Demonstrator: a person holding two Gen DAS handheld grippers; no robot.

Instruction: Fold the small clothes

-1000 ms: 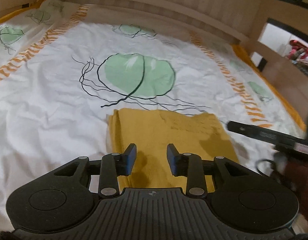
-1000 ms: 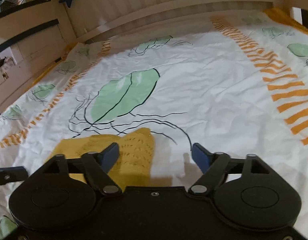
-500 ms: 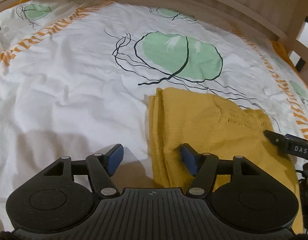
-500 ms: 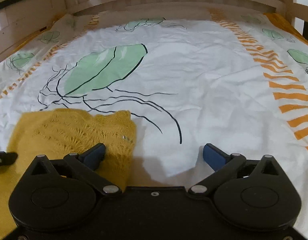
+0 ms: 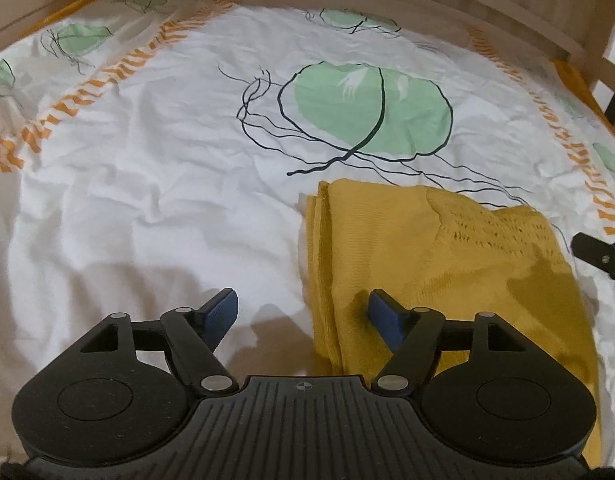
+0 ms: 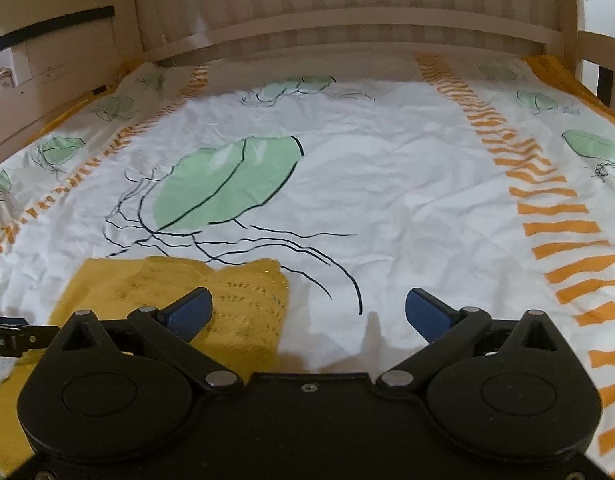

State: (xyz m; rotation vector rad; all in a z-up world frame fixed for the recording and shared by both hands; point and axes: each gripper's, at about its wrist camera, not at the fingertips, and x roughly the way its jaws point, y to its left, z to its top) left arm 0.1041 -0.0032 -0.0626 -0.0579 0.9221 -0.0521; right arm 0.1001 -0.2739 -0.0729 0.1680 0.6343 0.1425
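Nearest in the left wrist view, the left gripper (image 5: 301,314) is seen with its jaws spread wide and nothing held between them. Its left blue pad (image 5: 221,310) is poised over bare sheet; its right pad is placed over the folded edge of the yellow knitted garment (image 5: 427,248). Contact between pad and cloth cannot be confirmed.

In the right wrist view, the right gripper (image 6: 307,312) is likewise recorded with jaws spread wide, holding nothing. Its left pad is located over the garment's openwork corner; its right pad (image 6: 425,312) is over plain white sheet.

The garment (image 6: 243,300) is laid flat on the bed sheet (image 5: 147,184), folded into a roughly rectangular stack. Layered folds are visible along its left edge in the left view. A lace-patterned panel is noted at its far right part. The garment is positioned toward the near edge of the bed, between the two grippers. A black part of the right gripper is visible at the right margin of the left view, just beside the garment.

Beyond the garment, a green leaf print (image 5: 371,112) with black line work is observed on the sheet, its trailing lines running up to the garment's far edge. Orange striped bands (image 6: 547,208) are printed along both sides of the sheet. At the far edge, a wooden bed rail (image 6: 347,28) is recorded.
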